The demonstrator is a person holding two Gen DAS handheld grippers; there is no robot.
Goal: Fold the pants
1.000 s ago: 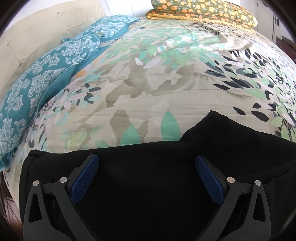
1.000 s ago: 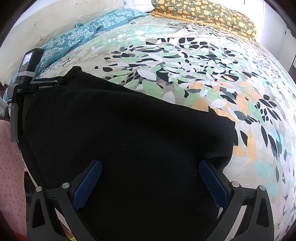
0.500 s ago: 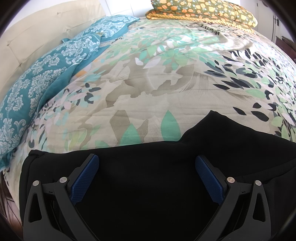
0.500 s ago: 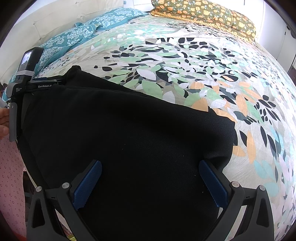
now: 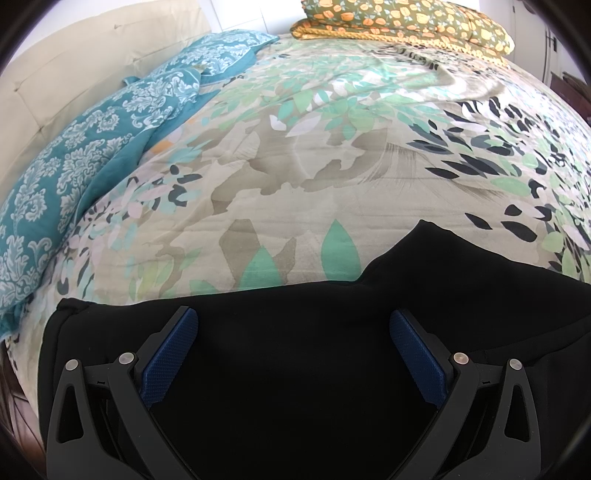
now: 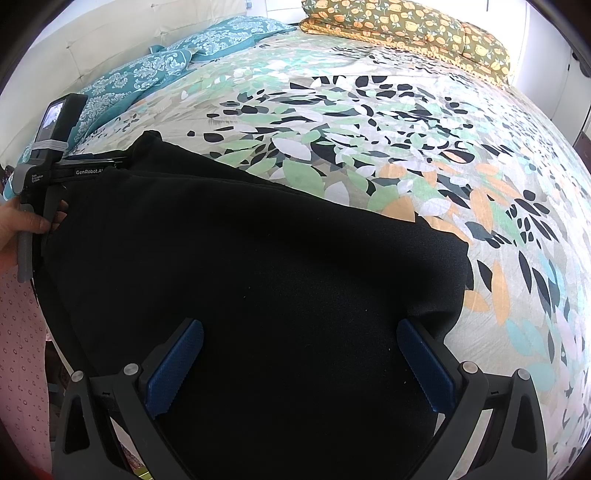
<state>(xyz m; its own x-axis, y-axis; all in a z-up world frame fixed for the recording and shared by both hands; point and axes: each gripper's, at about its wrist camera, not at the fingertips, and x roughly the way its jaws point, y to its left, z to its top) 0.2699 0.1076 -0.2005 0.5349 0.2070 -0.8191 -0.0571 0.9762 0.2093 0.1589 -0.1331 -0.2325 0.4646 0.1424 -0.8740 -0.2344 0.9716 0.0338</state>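
The black pants (image 6: 258, 266) lie flat on the leaf-patterned bedspread (image 6: 369, 129) near its front edge, folded into a broad dark slab. In the left wrist view the pants (image 5: 295, 369) fill the lower part of the frame. My left gripper (image 5: 293, 347) is open, its blue pads spread wide just above the cloth, holding nothing. My right gripper (image 6: 299, 362) is open the same way over the pants' near right part. The left gripper's body also shows in the right wrist view (image 6: 55, 173), at the pants' far left corner, held by a hand.
Teal patterned pillows (image 5: 92, 158) lie along the left by a cream headboard (image 5: 74, 74). An olive and orange flowered pillow (image 6: 406, 33) lies at the far end. The bedspread (image 5: 332, 166) stretches beyond the pants. The bed's edge drops off at lower left.
Almost nothing differs. In the right wrist view the hand holding the left gripper has come into sight at the left edge. Both grippers stay open in place.
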